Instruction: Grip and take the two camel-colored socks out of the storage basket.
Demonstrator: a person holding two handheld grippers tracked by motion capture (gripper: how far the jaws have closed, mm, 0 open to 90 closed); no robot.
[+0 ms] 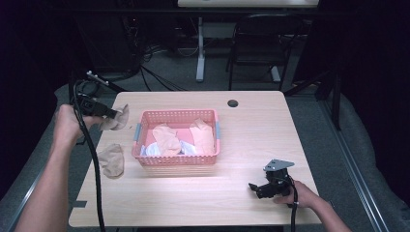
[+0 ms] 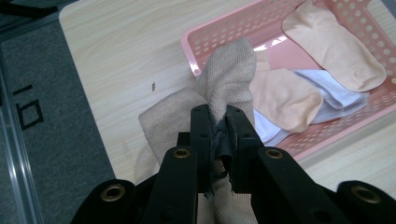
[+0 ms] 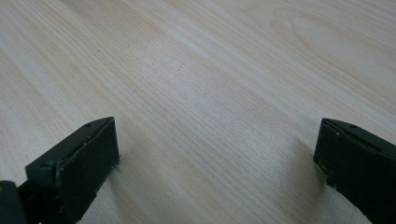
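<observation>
A pink plastic basket (image 1: 177, 116) stands mid-table holding two peach socks (image 1: 167, 140) and some white cloth (image 1: 150, 151). My left gripper (image 1: 115, 115) hangs above the table's left edge, shut on a tan sock (image 1: 119, 119). In the left gripper view that tan sock (image 2: 229, 77) bunches up between the closed jaws of my left gripper (image 2: 218, 119), with the basket (image 2: 243, 23) and a peach sock (image 2: 334, 44) beyond. Another tan sock (image 1: 112, 160) lies flat on the table left of the basket. My right gripper (image 1: 255, 188) rests open near the front right; in its own view my right gripper (image 3: 217, 156) spans only bare wood.
The wooden table (image 1: 251, 130) has a round cable hole (image 1: 233, 103) at the back. Grey carpet (image 2: 51, 126) lies beyond the left edge. A black chair (image 1: 263, 43) and a white desk leg (image 1: 200, 53) stand behind the table.
</observation>
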